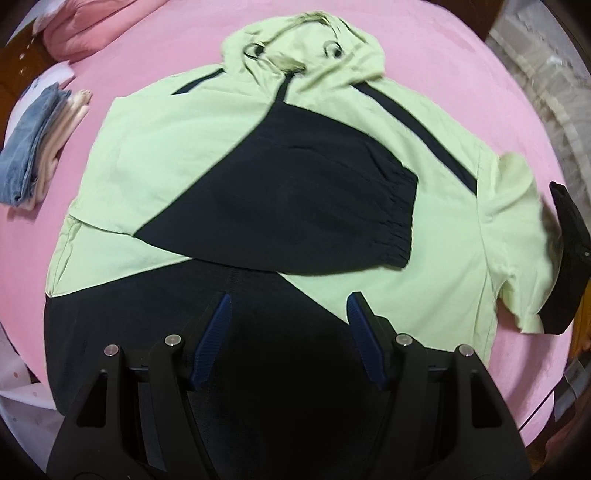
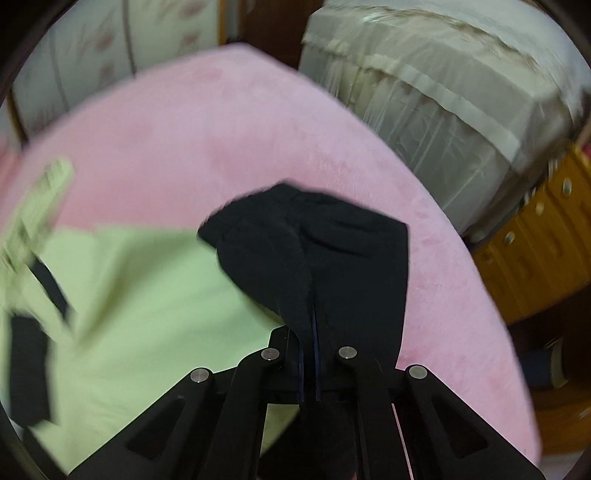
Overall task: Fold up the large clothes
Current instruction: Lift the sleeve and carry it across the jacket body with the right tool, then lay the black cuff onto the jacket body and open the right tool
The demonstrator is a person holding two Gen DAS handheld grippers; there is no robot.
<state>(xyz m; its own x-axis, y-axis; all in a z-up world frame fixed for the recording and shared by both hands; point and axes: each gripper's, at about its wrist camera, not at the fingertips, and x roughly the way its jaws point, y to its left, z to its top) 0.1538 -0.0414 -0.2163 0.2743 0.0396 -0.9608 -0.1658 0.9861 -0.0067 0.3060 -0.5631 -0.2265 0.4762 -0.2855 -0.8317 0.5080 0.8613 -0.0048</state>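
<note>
A light green and black hooded jacket [image 1: 155, 155] lies spread on the pink bed [image 1: 424, 55], hood at the far side. One black sleeve [image 1: 306, 206] is folded across its chest. My left gripper [image 1: 288, 306] is open and empty above the black hem. The other sleeve's black cuff [image 1: 565, 266] is lifted at the right edge. In the right wrist view my right gripper [image 2: 312, 314] is shut on that black cuff [image 2: 314, 240], held above the green sleeve [image 2: 147, 295].
A stack of folded clothes, blue denim on top [image 1: 33, 155], sits at the bed's left side. Pink bedding [image 1: 88, 26] lies at the far left corner. A plastic-covered bundle [image 2: 443, 92] and an orange crate [image 2: 535, 251] stand beside the bed.
</note>
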